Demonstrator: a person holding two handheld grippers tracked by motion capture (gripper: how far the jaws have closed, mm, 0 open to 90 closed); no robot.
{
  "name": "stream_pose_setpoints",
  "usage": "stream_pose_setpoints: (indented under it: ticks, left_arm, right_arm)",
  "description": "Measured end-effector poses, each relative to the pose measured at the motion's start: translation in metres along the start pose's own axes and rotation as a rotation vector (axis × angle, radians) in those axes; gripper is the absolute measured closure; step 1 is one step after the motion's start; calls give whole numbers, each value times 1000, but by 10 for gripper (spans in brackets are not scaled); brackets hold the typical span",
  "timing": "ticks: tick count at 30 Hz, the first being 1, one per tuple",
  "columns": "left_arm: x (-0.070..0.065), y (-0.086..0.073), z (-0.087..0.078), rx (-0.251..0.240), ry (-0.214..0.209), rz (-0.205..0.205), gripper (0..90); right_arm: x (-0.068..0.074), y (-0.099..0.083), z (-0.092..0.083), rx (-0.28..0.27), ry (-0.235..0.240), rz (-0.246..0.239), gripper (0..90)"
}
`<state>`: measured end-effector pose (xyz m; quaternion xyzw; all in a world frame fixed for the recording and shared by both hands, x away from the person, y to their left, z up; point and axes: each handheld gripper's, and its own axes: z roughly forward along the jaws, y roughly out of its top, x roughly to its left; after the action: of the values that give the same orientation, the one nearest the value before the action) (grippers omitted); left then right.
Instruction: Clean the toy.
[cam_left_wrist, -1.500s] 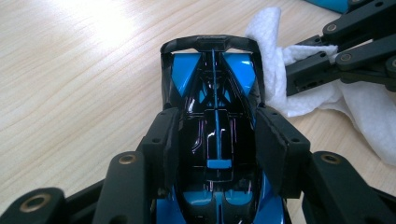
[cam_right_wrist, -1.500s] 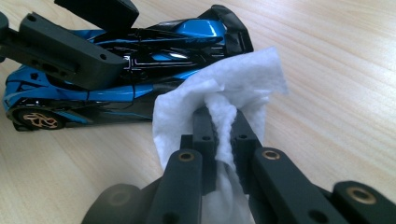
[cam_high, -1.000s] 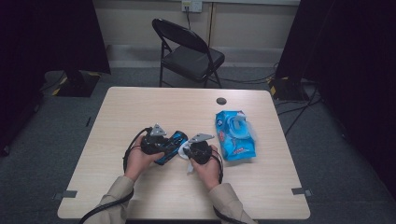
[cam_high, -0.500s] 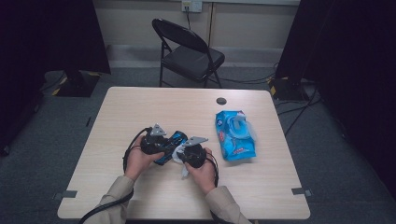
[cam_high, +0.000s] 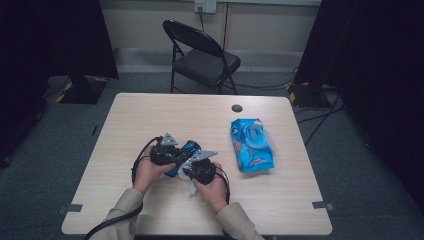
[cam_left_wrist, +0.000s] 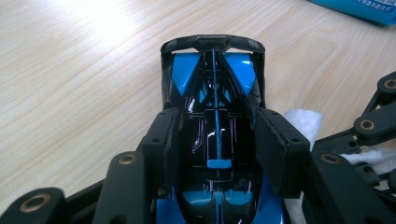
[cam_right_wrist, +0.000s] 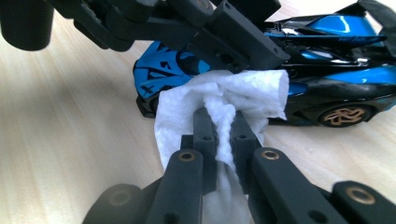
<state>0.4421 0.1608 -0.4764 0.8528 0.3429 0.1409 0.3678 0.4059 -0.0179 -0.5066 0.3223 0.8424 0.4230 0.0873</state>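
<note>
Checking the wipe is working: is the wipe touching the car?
Touching. The right gripper view shows the wipe, pinched in the right gripper, pressed against the car's side.

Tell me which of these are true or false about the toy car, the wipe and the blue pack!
1. The left gripper holds the toy car by its sides. True.
2. The right gripper is empty. False: it is shut on a white wipe.
3. The wipe touches the car's side. True.
4. The blue pack of wipes sits on the chair. False: it lies on the table.
5. The toy car is red. False: it is blue and black.
</note>
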Motion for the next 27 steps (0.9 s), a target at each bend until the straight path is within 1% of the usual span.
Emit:
stream_pose_setpoints:
  ticks: [1,2,14,18,20,24,27]
  left_arm:
    - [0,0,0,0,0,0,511]
    - [0,0,0,-1,-10,-10,511]
    - [0,-1,0,0,-12,-9,511]
    - [0,-1,0,1,-11,-9,511]
    - [0,-1,-1,4,-10,-7,511]
    - [-1,-1,-1,2,-10,-9,511]
    - [0,-1,-1,2,-11,-8,511]
  right_arm:
    - [1,0,0,0,3,4,857]
    - [2,0,0,2,0,-2,857]
    - [9,-1,1,2,22,-5,858]
    - [13,-1,2,5,45,-15,858]
    - [16,-1,2,7,45,-24,858]
    - [17,-1,3,5,54,-22,859]
    - [22,-1,4,11,74,-34,860]
